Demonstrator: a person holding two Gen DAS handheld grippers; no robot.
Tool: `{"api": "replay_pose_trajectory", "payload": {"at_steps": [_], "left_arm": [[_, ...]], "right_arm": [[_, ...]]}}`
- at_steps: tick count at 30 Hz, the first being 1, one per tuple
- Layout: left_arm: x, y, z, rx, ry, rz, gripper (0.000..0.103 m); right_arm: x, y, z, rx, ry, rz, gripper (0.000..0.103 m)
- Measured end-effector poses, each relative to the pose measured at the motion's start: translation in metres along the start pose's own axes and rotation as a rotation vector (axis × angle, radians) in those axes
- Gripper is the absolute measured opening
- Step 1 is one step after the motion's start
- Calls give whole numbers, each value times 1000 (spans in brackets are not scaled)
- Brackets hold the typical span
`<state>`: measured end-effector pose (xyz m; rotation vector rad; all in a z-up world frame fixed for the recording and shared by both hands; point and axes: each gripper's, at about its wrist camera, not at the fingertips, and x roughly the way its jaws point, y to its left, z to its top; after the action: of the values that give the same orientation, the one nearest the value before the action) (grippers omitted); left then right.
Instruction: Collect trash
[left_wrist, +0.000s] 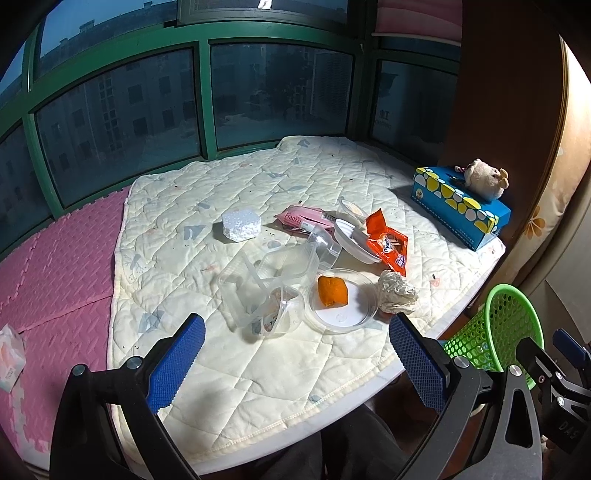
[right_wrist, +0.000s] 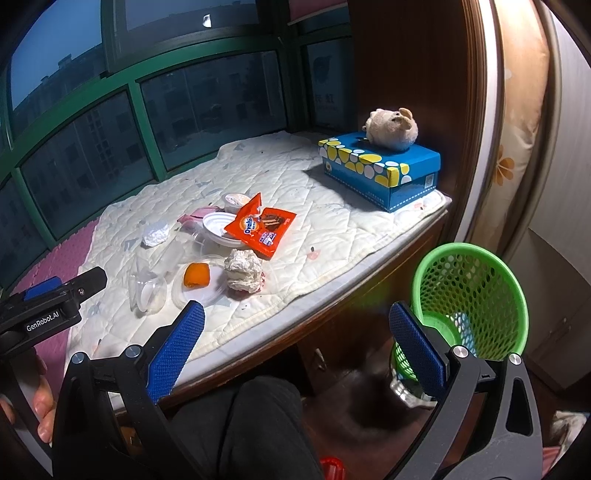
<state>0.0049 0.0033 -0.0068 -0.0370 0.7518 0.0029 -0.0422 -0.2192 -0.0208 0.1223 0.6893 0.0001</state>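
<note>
- Cream quilt (left_wrist: 280, 184) on the window seat carries the trash, clustered centre-right.
- Orange peel (left_wrist: 332, 291) sits on a clear lid (left_wrist: 341, 321); crumpled paper (left_wrist: 397, 291) just beside it, near the quilt edge.
- Orange wrapper (right_wrist: 260, 225) lies over a white dish (right_wrist: 216, 227); pink wrapper (left_wrist: 303, 219), foam chunk (left_wrist: 241, 226) and clear tubs (left_wrist: 258, 291) sit left of that.
- Green basket (right_wrist: 476, 291) stands off the seat, lower right, something pale inside.
- Left gripper (left_wrist: 295, 354): jaws wide, empty, hovering over the quilt's near edge.
- Right gripper (right_wrist: 295, 350): jaws wide, empty, right finger next to the basket.
- Blue box (right_wrist: 384, 170) with plush toy (right_wrist: 393, 127) on top, far right.
</note>
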Motion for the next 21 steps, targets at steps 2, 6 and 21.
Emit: {"api": "replay_pose_trajectory", "payload": {"at_steps": [2,6,21], "left_arm": [[1,-1,0,0,0,1,97],[2,-2,-1,-2,6,-1,97],[11,1,1,-9,25,-7,97]], "right_arm": [[1,0,0,2,0,2,99],[2,0,0,4,6,0,99],[11,-1,2,5,28,6,99]]}}
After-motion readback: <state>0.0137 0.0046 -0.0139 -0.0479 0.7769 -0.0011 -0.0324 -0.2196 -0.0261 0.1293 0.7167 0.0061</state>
